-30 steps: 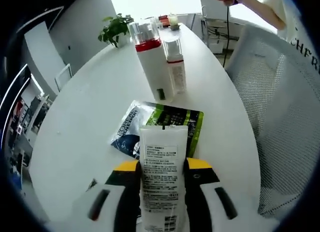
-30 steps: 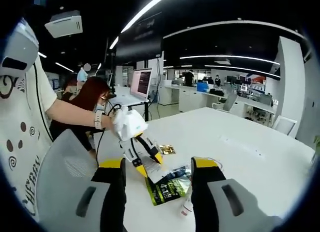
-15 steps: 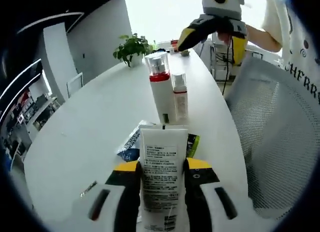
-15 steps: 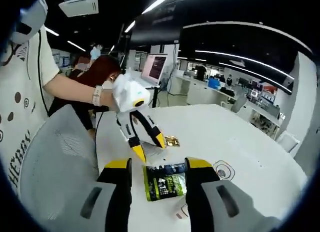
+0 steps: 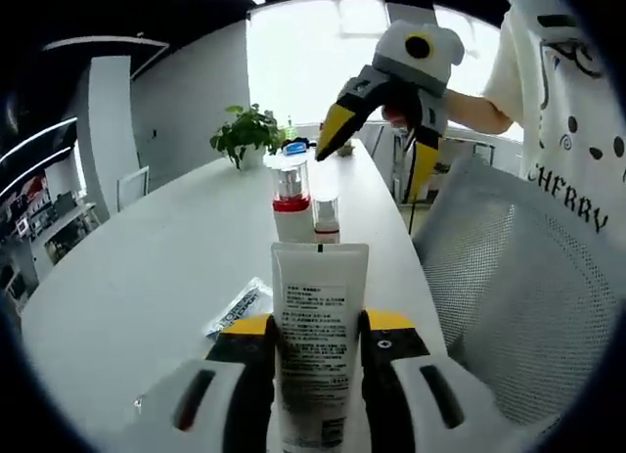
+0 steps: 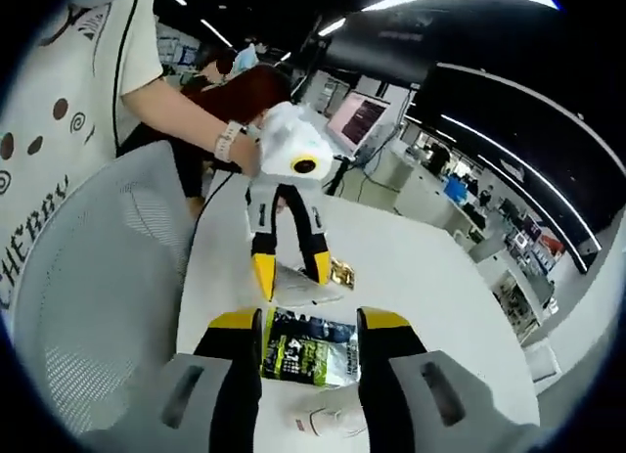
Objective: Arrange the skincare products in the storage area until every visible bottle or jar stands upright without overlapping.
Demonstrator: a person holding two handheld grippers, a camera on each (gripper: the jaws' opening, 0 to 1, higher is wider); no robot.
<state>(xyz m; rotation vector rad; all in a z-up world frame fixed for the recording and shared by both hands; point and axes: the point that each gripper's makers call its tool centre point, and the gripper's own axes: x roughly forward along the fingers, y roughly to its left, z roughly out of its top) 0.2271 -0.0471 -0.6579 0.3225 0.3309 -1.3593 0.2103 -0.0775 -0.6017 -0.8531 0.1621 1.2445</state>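
Observation:
My left gripper is shut on a white tube that stands upright between its jaws, printed side toward the camera. Beyond it on the white table stand a tall bottle with a red band and a smaller clear bottle, close together. My right gripper hangs open in the air above and behind these bottles. In the right gripper view my right gripper is open over a green sachet. The left gripper holds the tube just past it.
A dark sachet lies flat left of the tube. A potted plant stands at the far end. A white mesh chair hugs the table's edge, with a person behind it. A small gold packet lies by the tube.
The left view has tilted up, with the tube still gripped. The right gripper has come nearer, above the two bottles, and its own view now looks down over the green sachet.

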